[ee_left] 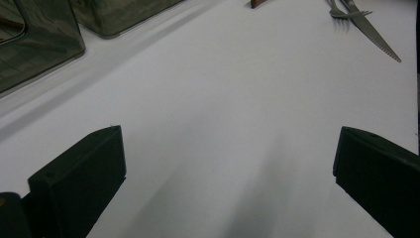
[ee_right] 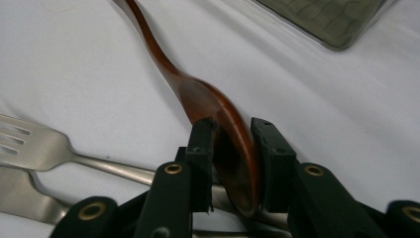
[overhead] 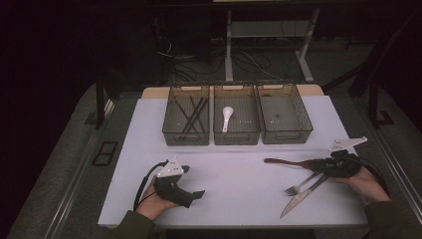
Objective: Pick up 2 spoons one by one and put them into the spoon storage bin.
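Three mesh bins (overhead: 237, 119) line the frame's upper middle. Dark chopsticks (overhead: 191, 115) fill the left; a white spoon (overhead: 227, 117) lies in the middle. Fork (overhead: 300, 184) and knife (overhead: 301, 197) sit lower right.

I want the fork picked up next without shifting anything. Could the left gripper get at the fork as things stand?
Probably yes: the left gripper is open, with bare table between it and the fork. The knife lies right beside it, though.

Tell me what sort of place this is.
Probably a lab or workshop set up for recording cutlery sorting, not a kitchen. A white table holds three mesh bins in a row; behind them are bare desk legs and loose cables on a dark floor. Both hands hold grippers.
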`<control>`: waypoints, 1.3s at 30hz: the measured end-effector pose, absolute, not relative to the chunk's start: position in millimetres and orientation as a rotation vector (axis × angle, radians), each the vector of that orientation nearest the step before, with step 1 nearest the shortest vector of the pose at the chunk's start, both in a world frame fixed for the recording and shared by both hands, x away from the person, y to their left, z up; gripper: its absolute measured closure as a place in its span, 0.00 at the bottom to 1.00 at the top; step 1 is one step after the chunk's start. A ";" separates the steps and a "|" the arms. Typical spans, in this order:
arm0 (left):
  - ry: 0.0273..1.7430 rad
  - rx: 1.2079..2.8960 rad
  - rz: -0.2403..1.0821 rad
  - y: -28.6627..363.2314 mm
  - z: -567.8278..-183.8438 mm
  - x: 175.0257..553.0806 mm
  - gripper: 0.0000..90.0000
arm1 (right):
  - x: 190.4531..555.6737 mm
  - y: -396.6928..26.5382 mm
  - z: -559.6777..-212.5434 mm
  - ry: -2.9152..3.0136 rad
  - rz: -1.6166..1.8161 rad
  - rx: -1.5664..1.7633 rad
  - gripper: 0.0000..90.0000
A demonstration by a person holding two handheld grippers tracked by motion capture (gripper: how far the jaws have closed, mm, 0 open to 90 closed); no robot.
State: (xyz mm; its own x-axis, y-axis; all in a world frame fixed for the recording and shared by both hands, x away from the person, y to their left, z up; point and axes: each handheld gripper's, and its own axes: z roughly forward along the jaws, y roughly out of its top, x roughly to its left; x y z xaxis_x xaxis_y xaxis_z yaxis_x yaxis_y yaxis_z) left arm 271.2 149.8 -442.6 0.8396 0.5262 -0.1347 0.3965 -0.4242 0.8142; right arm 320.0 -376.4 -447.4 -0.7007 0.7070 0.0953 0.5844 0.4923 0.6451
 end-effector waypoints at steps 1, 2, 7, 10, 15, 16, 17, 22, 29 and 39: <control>0.675 2.070 0.173 149.8 -442.6 271.2 0.00 | 320.0 -376.5 -447.4 2.554 0.996 1.110 0.80; 0.675 2.070 0.173 149.7 -442.7 271.1 0.00 | 319.9 -376.5 -447.5 2.554 0.995 1.107 0.81; 0.676 2.070 0.173 149.7 -442.7 271.1 0.00 | 319.5 -376.3 -447.2 2.561 0.997 1.106 0.84; 0.674 2.070 0.173 149.7 -442.6 271.1 0.00 | 319.4 -376.2 -447.0 2.567 0.997 1.099 0.86; 0.674 2.071 0.174 149.7 -442.5 271.0 0.00 | 319.3 -375.8 -446.6 2.573 0.997 1.093 0.87; 0.673 2.072 0.174 149.8 -442.5 271.0 0.00 | 319.3 -375.7 -446.5 2.572 1.002 1.092 0.87; 0.674 2.072 0.174 149.7 -442.6 270.9 0.00 | 319.2 -375.6 -446.3 2.568 1.005 1.095 0.87; 0.673 2.073 0.174 149.6 -442.6 271.0 0.00 | 318.8 -377.5 -444.0 2.547 1.028 1.116 0.87; 0.674 2.071 0.174 149.8 -442.5 271.0 0.00 | 318.6 -379.8 -440.5 2.521 1.089 1.124 0.88; 0.670 2.078 0.178 150.1 -443.0 271.5 0.00 | 316.8 -381.0 -433.2 2.489 1.169 1.148 0.88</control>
State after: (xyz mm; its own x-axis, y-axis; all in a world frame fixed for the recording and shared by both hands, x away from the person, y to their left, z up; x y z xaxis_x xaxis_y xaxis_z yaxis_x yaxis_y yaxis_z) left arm 271.5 150.1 -443.0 0.8416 0.5248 -0.1272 0.3927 -0.4330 0.8114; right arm 316.8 -381.0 -433.2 -0.6922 0.7024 0.1656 0.5760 0.3994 0.7132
